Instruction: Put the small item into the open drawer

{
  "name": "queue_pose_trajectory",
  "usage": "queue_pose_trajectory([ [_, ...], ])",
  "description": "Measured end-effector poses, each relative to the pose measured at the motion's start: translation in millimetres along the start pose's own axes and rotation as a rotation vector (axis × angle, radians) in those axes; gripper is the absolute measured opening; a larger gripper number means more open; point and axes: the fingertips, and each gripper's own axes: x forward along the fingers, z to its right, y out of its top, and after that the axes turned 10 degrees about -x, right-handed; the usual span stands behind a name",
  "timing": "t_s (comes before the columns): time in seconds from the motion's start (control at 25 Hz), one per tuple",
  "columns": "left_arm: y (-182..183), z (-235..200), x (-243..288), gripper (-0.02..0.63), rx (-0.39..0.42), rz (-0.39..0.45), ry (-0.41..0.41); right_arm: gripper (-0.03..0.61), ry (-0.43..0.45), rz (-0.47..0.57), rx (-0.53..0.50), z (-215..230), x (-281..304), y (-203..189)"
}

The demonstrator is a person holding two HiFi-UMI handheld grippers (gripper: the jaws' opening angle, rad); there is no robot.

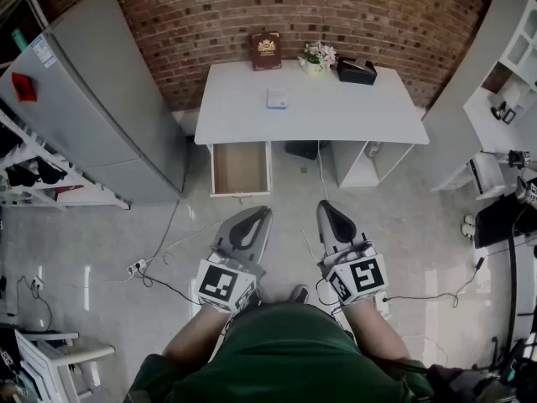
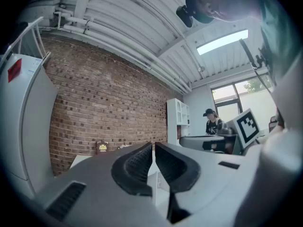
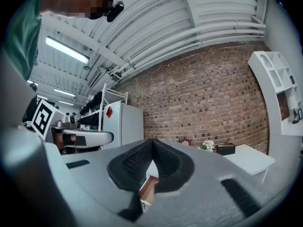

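The small item, a white square box with a blue face [image 1: 277, 98], lies on the white desk [image 1: 243, 116] near its middle. Below the desk's left end the open drawer [image 1: 241, 169] shows a bare wooden bottom. My left gripper [image 1: 263, 211] and right gripper [image 1: 325, 206] are held side by side, level, over the floor well short of the desk. The left gripper [image 2: 154, 148] has only a hairline slit between its pads and nothing in it. The right gripper [image 3: 152, 143] has its pads touching and is empty; a strip of the drawer [image 3: 147, 189] shows under them.
A grey refrigerator [image 1: 92, 99] stands left of the desk and white shelving [image 1: 512, 74] to the right. At the desk's back edge are a dark red book [image 1: 266, 50], flowers [image 1: 317, 57] and a black box [image 1: 357, 71]. Cables [image 1: 159, 259] trail over the floor.
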Motion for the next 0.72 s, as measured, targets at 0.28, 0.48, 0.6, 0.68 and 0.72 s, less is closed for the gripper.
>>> queue_pose_trajectory([
  [0.28,-1.0,18.9,27.5,0.018,0.003,-0.012,0.048,0.003,0.024,0.043,0.033,34.6,-12.5,-3.4],
  [0.48,-12.6,32.8,42.3,0.018,0.008,-0.009,0.07,0.003,0.039,0.036,0.018,56.6,-22.1,-11.3],
  [0.6,-15.0,37.3,49.8,0.018,0.013,-0.015,0.083,0.003,0.042,0.033,0.029,67.3,-25.1,-16.1],
  [0.68,-12.6,36.6,55.2,0.018,0.014,-0.023,0.096,0.003,0.043,0.03,0.036,73.2,-24.0,-18.5],
  [0.72,-12.1,35.2,57.7,0.018,0.016,-0.026,0.102,0.003,0.043,0.028,0.04,75.4,-22.8,-20.3],
])
